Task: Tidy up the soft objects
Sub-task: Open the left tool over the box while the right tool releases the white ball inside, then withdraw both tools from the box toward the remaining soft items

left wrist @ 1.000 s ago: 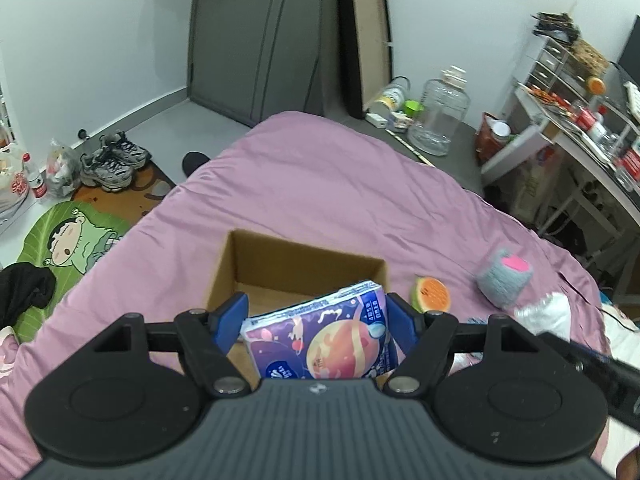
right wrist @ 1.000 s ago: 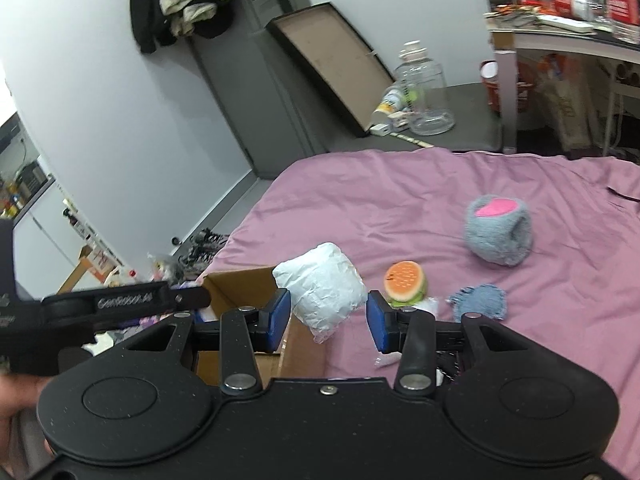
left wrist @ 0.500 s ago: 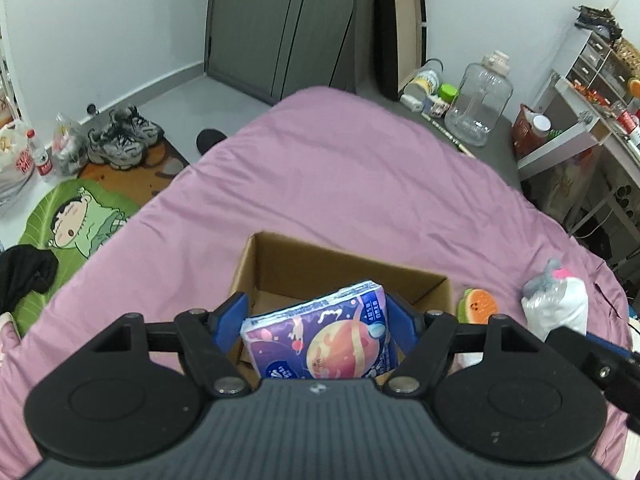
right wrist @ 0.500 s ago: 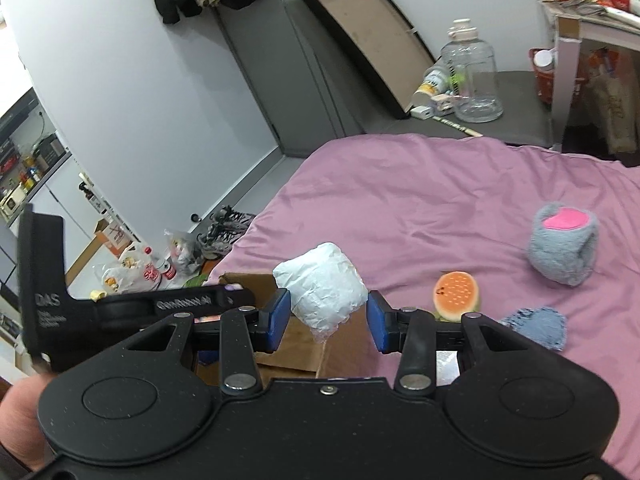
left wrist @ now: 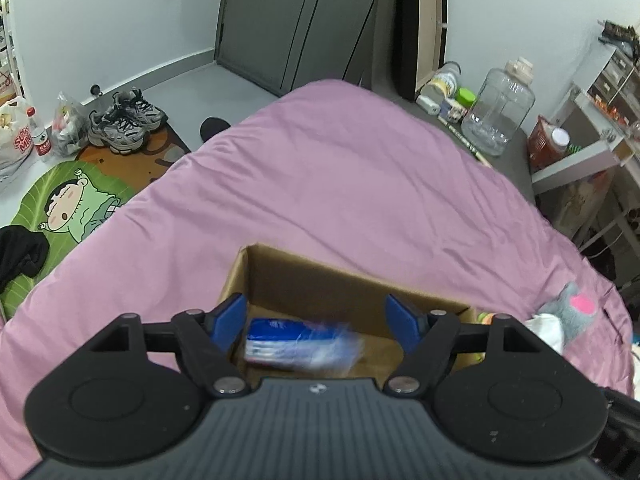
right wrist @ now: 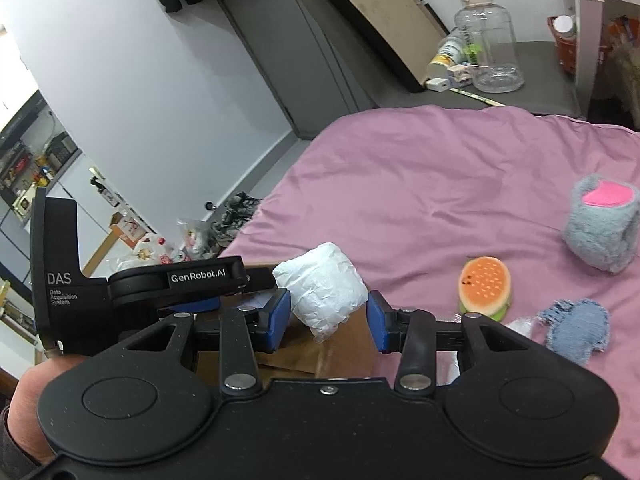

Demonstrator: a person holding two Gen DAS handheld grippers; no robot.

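Left wrist view: left gripper [left wrist: 316, 312] spread wide, clamping nothing, poised over the open box [left wrist: 320, 280] on the bed [left wrist: 320, 180]. Blue pack [left wrist: 296, 342] blurred, low inside the box between the blue pads and free of both; likely in the box for good, though not sharp enough to tell whether settled flat.

Right wrist view: right gripper [right wrist: 328, 316] closed lightly on a white wad [right wrist: 320, 288], with the pad at 9 o'clock pressed into it and the pad at 3 o'clock just at its edge. Wad held above the box's near corner, not yet over the opening.

Judged as the step in hand: getting the wad into the box. To do it well:
- Draw the left gripper back toward 9 o'clock first, clearing the opening.
- Carry the wad toward 10 o'clock until fully over the cavity, not the rim.
- Lower before spreading; a light, crumpled wad may catch on a pad or bounce off a wall.
- Aim beside the pack rather than on top.

Left on the bed for later: burger [right wrist: 486, 286] at 3 o'clock, grey plush [right wrist: 600, 232] at 2 o'clock, denim scrap [right wrist: 576, 328] at 4 o'clock.
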